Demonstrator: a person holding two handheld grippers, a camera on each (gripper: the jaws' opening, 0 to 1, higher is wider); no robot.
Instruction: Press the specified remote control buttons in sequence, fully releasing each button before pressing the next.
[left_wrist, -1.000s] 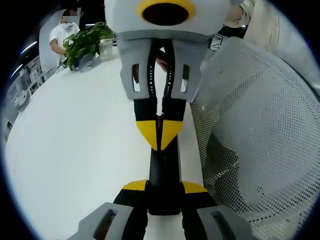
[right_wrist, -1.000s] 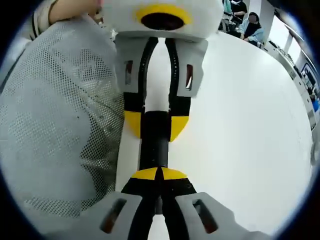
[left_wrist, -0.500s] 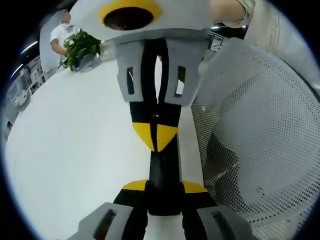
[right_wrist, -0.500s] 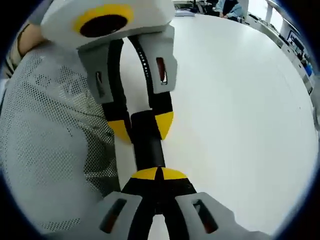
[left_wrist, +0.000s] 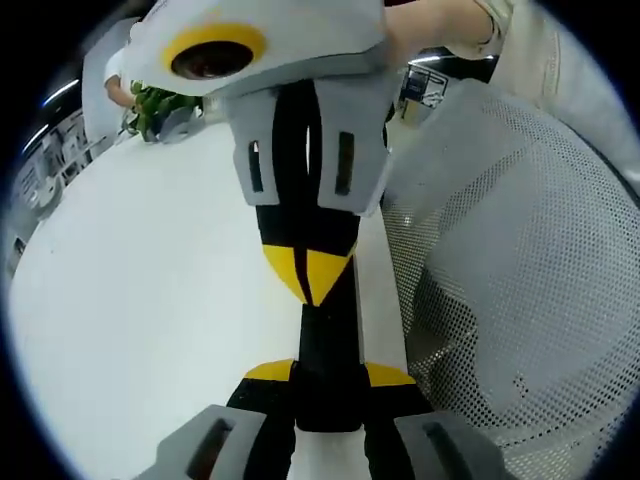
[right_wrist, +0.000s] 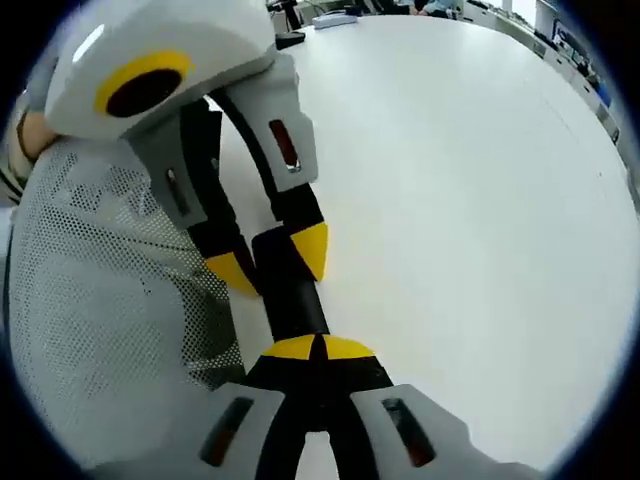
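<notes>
**Q:** Which step were you on there?

**Me:** Pressing, I'd say. My left gripper was clamped on the near end of the black remote above the white table. My right gripper had its jaws pinched together, tips down on the remote's face. Next I'd need to lift fully off before hitting another button.
</notes>
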